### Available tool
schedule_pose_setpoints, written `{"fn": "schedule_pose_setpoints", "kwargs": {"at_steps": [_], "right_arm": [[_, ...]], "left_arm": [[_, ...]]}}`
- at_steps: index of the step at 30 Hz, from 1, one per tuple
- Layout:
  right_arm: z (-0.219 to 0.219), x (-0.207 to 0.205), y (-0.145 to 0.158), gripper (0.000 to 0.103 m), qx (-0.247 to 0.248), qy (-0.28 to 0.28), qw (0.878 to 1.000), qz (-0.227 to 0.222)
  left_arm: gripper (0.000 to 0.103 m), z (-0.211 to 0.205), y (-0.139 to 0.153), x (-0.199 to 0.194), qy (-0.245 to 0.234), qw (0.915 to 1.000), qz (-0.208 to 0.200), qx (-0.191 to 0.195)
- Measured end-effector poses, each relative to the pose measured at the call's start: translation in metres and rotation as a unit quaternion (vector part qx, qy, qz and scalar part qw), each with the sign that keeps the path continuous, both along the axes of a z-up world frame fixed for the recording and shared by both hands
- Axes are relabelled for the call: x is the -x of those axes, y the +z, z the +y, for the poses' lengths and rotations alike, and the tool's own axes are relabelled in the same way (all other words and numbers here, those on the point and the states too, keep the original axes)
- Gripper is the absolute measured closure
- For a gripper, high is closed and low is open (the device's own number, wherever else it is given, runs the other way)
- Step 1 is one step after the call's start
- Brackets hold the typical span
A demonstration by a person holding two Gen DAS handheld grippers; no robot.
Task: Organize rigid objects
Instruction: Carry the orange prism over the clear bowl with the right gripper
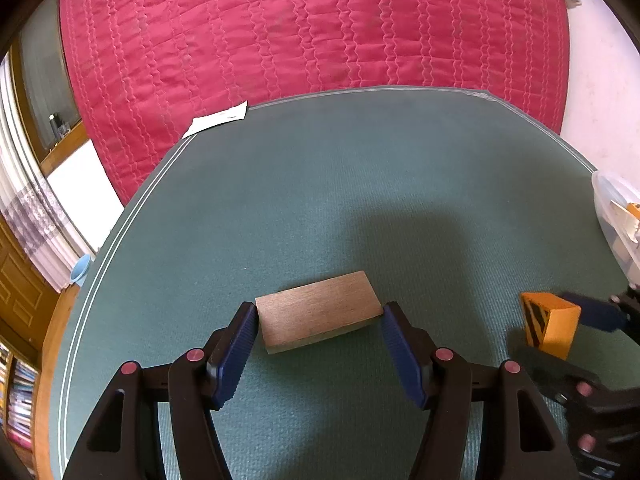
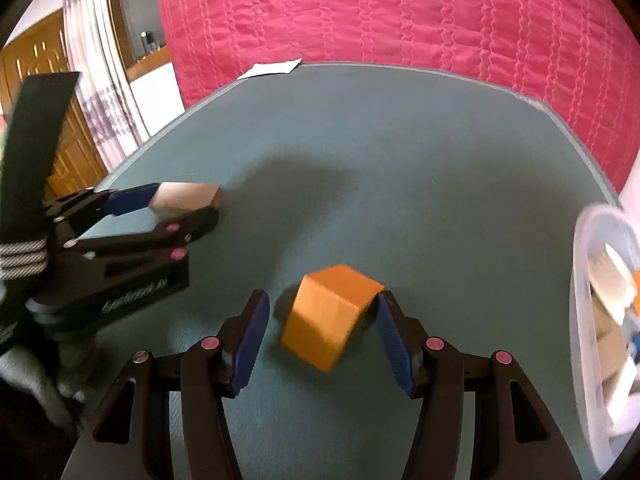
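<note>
Now, through the left wrist view, my left claw tilts down at the green table, its blue pads pressed against both ends of the wooden block. Through the right wrist view, my right claw angles down too, jaws parted around the tilted orange block, the right pad touching it.

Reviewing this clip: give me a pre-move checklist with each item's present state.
1. Left gripper grips the wooden block at both ends: ok.
2. Right gripper clamped on the orange block: not ok, one pad clear of it.
3. Orange block lying flat: not ok, tilted.
4. Clear bin within view at right: ok.
5. Room left in the bin: cannot tell.
6. Green mat ahead unobstructed: ok.
</note>
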State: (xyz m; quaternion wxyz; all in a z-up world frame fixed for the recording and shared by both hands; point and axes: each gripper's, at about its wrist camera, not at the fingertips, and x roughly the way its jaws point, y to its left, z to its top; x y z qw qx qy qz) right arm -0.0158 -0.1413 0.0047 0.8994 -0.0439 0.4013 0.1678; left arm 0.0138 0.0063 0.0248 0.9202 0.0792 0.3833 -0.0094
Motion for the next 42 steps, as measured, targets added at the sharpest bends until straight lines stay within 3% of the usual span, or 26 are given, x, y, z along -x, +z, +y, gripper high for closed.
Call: {"fn": "schedule_pose_setpoints", "kwargs": {"at_steps": [3,5,8,18,28,42], "right_arm": [[0.010,-0.003,-0.001,0.048,0.025,-0.001,1.000,-0.008],[0.010,-0.001,0.000,0.061,0.035,-0.004,0.999,-0.012],[0.003,0.001,0.000,0.072,0.032,-0.010,0.999,-0.013],[-0.032,0.016,0.008,0.072,0.005,-0.038,0.999,-0.016],[-0.067,0.028,0.038,0.072,-0.020,-0.071,0.996,-0.056],[-0.137,0.044,0.058,0.072,-0.032,-0.158,0.983,-0.092]], "left_arm": [[0.036,0.001,0.000,-0.001,0.000,1.0000,0.002,0.002],[0.036,0.000,0.000,-0.001,-0.001,1.0000,0.003,0.002],[0.036,0.000,0.001,0.001,-0.002,1.0000,0.001,0.001],[0.036,-0.016,-0.001,0.006,-0.018,0.9998,0.001,-0.011],[0.036,-0.050,0.004,0.010,-0.054,0.9983,-0.001,-0.024],[0.036,-0.102,0.016,0.013,-0.104,0.9939,-0.016,-0.034]]}}
